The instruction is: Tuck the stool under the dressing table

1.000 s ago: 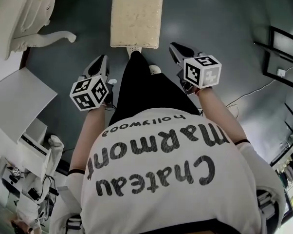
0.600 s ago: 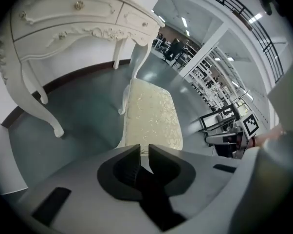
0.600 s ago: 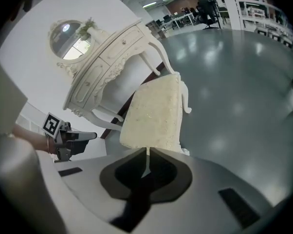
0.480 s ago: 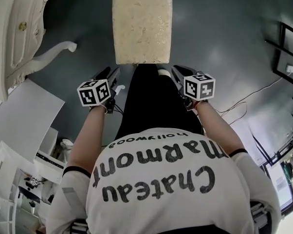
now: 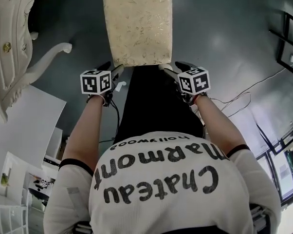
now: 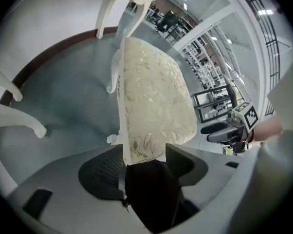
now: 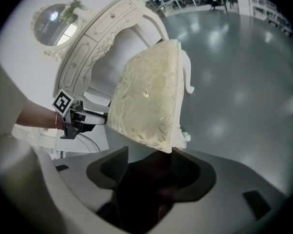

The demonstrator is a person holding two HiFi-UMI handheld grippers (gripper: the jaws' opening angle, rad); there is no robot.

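Note:
The stool [image 5: 137, 23], with a cream patterned cushion and white legs, stands on the dark floor ahead of me. The white dressing table [image 5: 8, 57] is to its left, one curved leg [image 5: 46, 60] toward the stool. My left gripper [image 5: 115, 72] is at the cushion's near left corner and my right gripper [image 5: 170, 67] at its near right corner. Both have just been opening. In the left gripper view the left gripper [image 6: 144, 165] is open around the stool's [image 6: 154, 101] near corner. In the right gripper view the right gripper [image 7: 151, 172] is open just below the stool's [image 7: 146, 99] corner.
A person's leg in black trousers [image 5: 146, 101] stands between the two grippers, right behind the stool. White shelving [image 5: 25, 126] is at the near left. Cables [image 5: 244, 99] and black frames [image 5: 290, 43] lie to the right. The table's mirror [image 7: 51, 18] shows far left.
Both grippers have dropped and moved forward to the stool's near edge, and their jaws went from shut to open. The stool now sits larger and closer in the head view.

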